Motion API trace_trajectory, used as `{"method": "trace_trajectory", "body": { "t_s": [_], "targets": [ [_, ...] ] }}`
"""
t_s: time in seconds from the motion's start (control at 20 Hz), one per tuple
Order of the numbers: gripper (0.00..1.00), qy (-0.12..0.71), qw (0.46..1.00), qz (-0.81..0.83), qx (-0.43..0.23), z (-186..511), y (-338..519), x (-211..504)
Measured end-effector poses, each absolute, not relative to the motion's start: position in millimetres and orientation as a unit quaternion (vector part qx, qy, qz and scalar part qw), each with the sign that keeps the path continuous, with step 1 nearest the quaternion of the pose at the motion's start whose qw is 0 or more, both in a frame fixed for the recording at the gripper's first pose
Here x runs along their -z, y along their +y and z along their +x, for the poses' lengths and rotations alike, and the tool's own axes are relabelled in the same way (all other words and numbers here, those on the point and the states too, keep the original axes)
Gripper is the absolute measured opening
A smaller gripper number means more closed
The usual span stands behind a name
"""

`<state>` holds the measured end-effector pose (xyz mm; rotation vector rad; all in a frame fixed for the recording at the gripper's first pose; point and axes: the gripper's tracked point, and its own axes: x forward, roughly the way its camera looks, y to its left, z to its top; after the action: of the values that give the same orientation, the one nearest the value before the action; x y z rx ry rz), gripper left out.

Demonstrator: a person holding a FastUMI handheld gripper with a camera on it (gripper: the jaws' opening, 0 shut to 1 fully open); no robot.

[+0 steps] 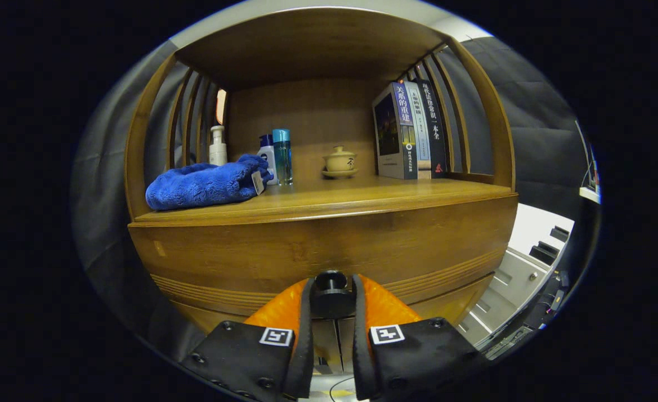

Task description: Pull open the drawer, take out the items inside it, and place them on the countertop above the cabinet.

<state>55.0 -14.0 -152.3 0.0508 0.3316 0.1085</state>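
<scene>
A wooden cabinet fills the scene, its drawer front [318, 251] a broad curved panel with grooved lines along its lower part. A round black knob [330, 281] sticks out of the drawer's lower middle. My gripper [332, 293] is shut on this knob, one finger pressing each side of it. The drawer looks closed or barely out; its inside is hidden. The countertop [362, 195] runs above the drawer, under an arched wooden shelf hood.
On the countertop lie a folded blue towel [206, 184] at the left, a white pump bottle [218, 146], a white-and-blue bottle [266, 153], a clear blue-capped bottle [282, 156], a lidded tea cup on a saucer [339, 162] and upright books [410, 131]. Grey-white furniture [521, 273] stands to the right.
</scene>
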Motion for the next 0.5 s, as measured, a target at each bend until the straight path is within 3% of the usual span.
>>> {"method": "trace_trajectory", "body": {
  "t_s": [0.5],
  "targets": [
    [0.37, 0.160, 0.986, 0.016, -0.054, -5.9, -24.5, 143.6]
  ]
}}
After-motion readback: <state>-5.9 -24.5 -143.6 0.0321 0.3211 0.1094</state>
